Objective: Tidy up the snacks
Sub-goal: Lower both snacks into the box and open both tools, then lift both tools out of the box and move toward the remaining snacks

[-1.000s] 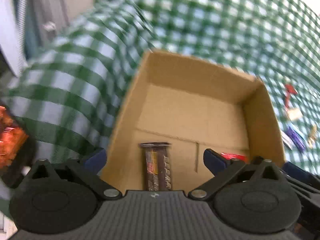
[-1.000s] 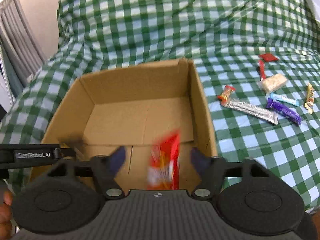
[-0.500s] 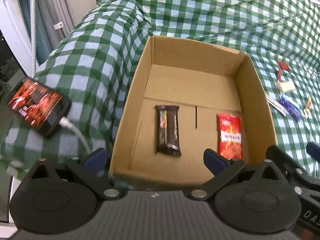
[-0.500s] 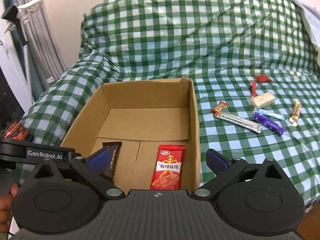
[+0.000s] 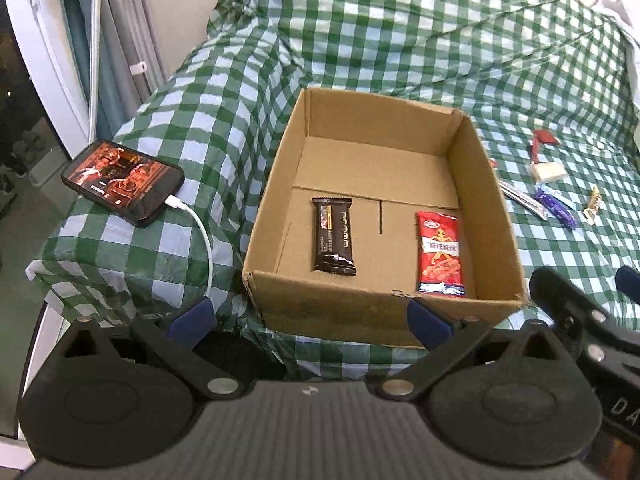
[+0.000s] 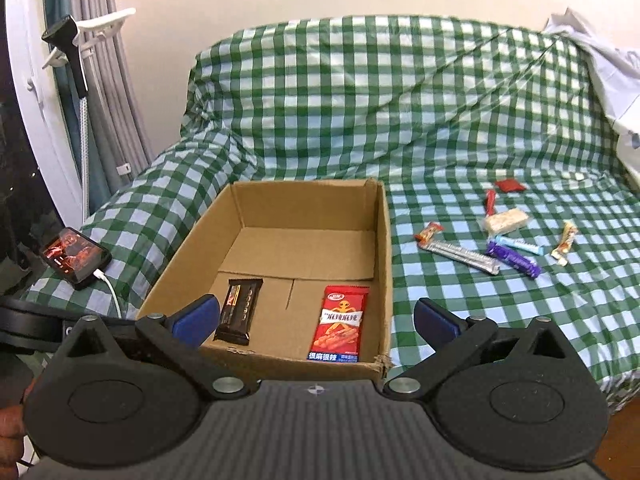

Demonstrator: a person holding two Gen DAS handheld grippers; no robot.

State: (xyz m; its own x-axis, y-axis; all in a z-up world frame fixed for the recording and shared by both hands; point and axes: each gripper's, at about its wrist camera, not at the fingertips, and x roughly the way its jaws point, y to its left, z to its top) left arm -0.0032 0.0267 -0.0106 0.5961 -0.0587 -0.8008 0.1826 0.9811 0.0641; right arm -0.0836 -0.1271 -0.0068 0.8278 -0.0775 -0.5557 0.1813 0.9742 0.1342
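Observation:
An open cardboard box (image 5: 496, 216) (image 6: 384, 240) sits on the green checked cloth. Inside lie a dark brown bar (image 5: 334, 236) (image 6: 239, 310) on the left and a red snack packet (image 5: 439, 252) (image 6: 342, 322) on the right. Several loose snacks lie right of the box: a silver stick (image 6: 464, 256), a purple bar (image 6: 512, 260), a pale cracker pack (image 6: 505, 220). My left gripper (image 5: 310, 322) is open and empty, in front of the box's near wall. My right gripper (image 6: 318, 320) is open and empty, also before the near wall.
A lit phone (image 5: 122, 182) (image 6: 75, 258) with a white cable (image 5: 204, 240) lies on the cloth left of the box. Curtains and a white frame (image 6: 36, 120) stand at the far left. A white bag (image 6: 612, 72) lies at the back right.
Both grippers have pulled back and up from inside the box. The red packet dropped from my right gripper and now lies flat in the box beside the brown bar.

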